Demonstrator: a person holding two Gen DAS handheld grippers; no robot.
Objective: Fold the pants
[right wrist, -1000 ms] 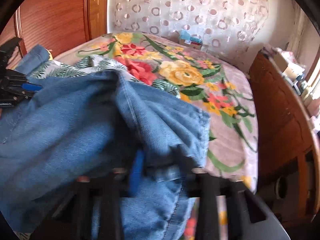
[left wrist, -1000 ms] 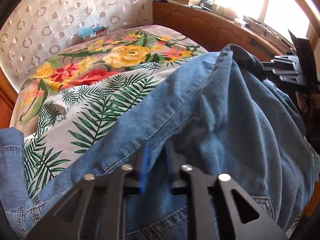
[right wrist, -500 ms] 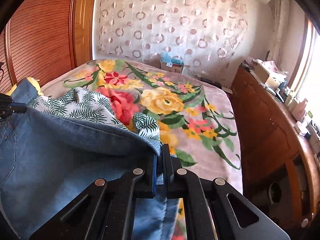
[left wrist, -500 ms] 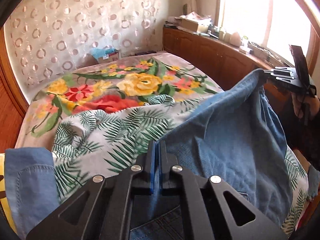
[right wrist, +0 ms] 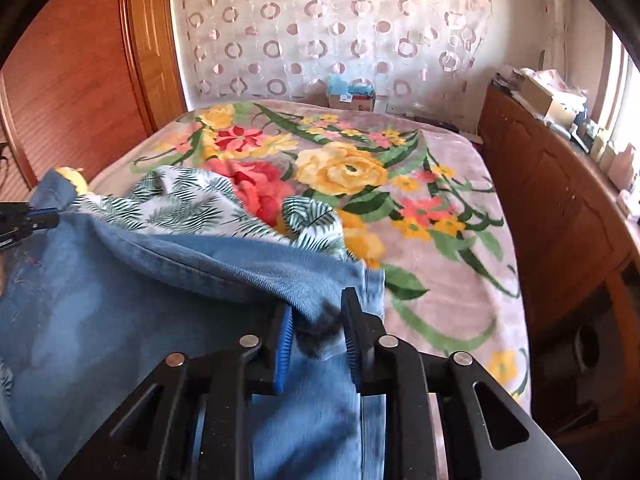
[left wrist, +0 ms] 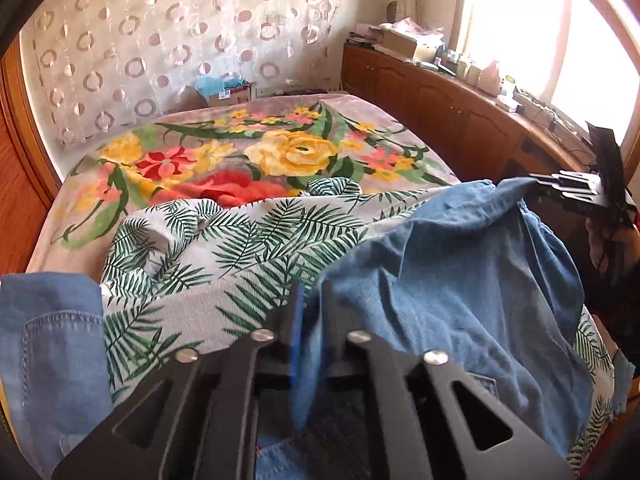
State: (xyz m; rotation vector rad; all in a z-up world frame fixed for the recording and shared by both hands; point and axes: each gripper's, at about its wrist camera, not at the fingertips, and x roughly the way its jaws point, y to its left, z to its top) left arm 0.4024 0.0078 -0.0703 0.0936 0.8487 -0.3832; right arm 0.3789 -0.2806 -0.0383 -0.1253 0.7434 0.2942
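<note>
Both tongs, left [left wrist: 310, 300] & right [right wrist: 316, 320], are spreading w/ the jeans [right wrist: 120, 312] hem between them, so the fold may slump crooked onto the palm-print sheet [left wrist: 240, 240].

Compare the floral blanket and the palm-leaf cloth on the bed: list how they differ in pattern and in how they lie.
1. Pattern: the floral blanket shows large yellow and red flowers on pinkish grey; the palm-leaf cloth shows thin green fronds on white.
2. Lie: the floral blanket is spread flat across the bed; the palm-leaf cloth is crumpled in folds.
3. Layer: the palm-leaf cloth lies on top of the floral blanket, and the jeans overlap the cloth.
Shared: both are printed with green leaves.
</note>
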